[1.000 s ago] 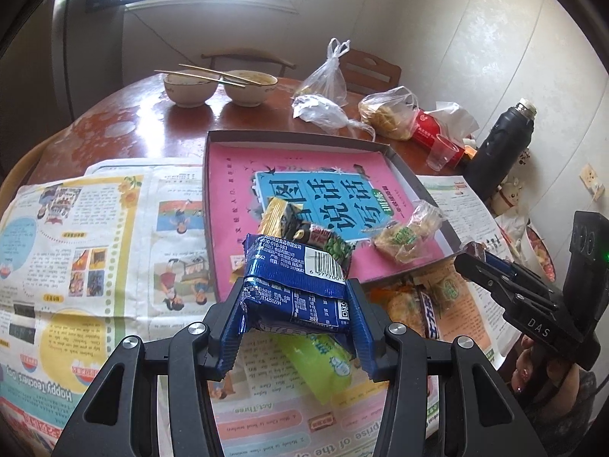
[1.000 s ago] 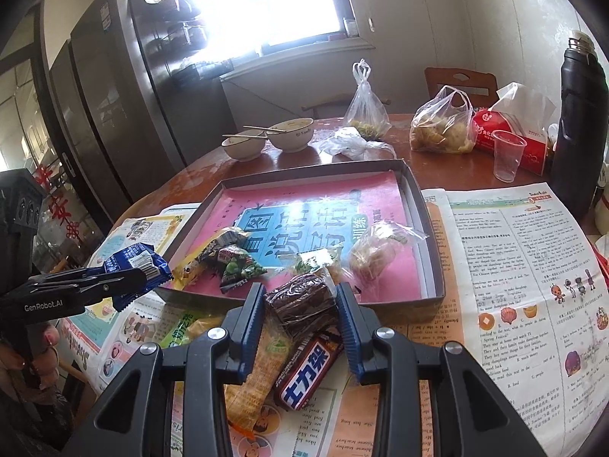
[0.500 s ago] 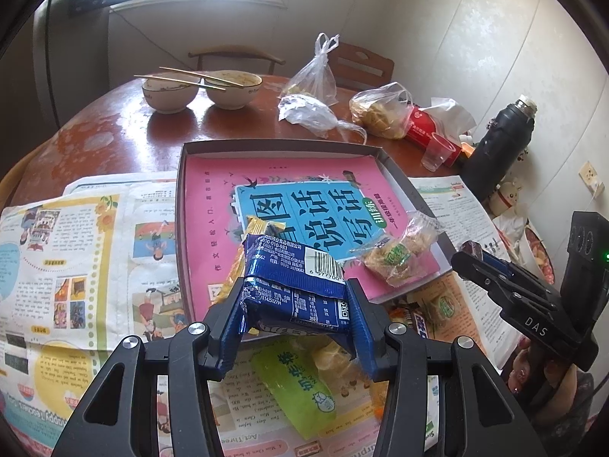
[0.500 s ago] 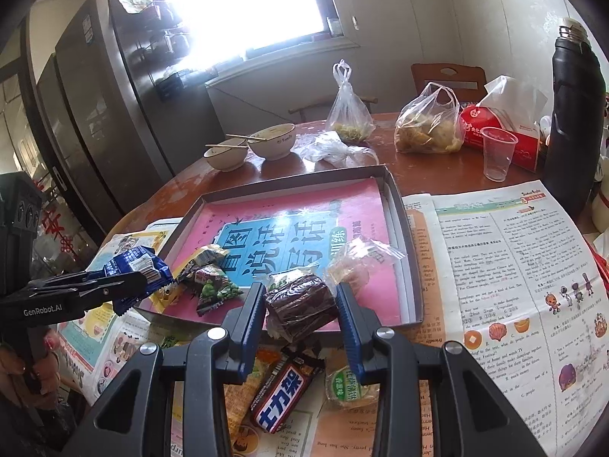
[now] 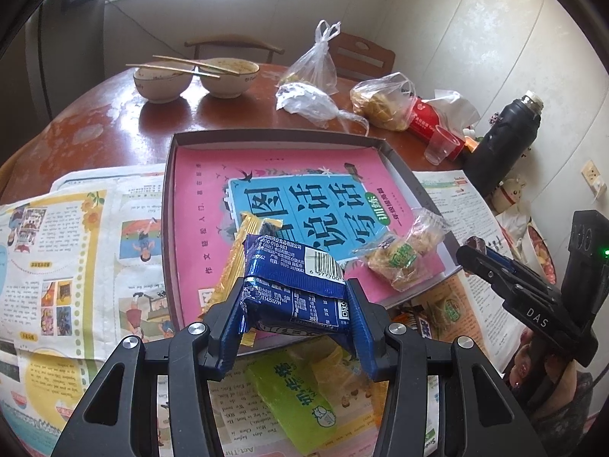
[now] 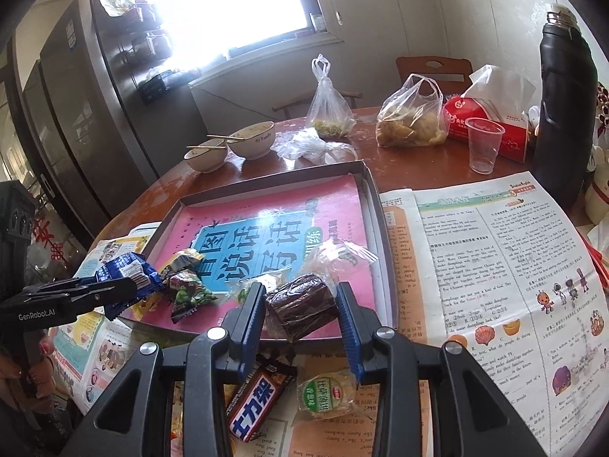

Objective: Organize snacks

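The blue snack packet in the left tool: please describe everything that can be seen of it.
The blue snack packet is a glossy foil pouch with white print, a barcode on a white patch and a small QR code. It looks slightly crumpled. The left tool is shut on it, one finger pressing each side, and holds it above the near edge of the tray.

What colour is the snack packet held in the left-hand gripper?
The snack packet is dark blue with white print and a barcode, clearest in the left wrist view.
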The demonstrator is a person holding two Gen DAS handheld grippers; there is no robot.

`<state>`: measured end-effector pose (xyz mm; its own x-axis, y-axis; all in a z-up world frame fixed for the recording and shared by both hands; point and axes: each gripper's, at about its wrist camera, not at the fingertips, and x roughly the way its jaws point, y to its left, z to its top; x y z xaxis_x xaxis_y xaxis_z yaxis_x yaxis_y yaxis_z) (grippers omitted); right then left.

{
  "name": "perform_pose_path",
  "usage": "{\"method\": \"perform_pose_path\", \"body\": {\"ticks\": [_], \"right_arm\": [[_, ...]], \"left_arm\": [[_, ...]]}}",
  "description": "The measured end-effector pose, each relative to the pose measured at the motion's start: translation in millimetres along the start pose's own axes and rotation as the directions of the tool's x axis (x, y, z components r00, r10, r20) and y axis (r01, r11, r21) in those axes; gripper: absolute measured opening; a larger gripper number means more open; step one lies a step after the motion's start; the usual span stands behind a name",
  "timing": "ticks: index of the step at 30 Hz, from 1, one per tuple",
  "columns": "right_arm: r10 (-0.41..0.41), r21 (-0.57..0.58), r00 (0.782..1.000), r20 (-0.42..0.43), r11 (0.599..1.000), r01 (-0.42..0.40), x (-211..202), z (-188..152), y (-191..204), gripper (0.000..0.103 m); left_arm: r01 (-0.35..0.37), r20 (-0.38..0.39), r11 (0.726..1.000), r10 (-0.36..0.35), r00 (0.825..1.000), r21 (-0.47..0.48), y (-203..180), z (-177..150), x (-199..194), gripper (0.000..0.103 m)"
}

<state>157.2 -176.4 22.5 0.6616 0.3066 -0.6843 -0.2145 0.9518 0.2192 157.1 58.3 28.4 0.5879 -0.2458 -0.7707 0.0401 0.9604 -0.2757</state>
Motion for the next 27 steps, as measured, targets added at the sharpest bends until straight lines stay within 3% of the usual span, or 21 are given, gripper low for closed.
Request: {"method": "perform_pose_path", "body": {"ticks": [11,27], "right_arm": [[-0.010,0.011,0.999,-0.037,1.000,0.011,14,-1,-5,0.038],[-0.018,0.020,0.996,-0.082,1.000,0.020,33,-3,-5,0.038]], "left_arm": [[0.007,-0.043,1.000,-0.007,0.999,-0.005,6,-3,18,0.051],[0.024,-0.038,1.000,-0.023,0.999,0.009,4,3,25,0.051]]}}
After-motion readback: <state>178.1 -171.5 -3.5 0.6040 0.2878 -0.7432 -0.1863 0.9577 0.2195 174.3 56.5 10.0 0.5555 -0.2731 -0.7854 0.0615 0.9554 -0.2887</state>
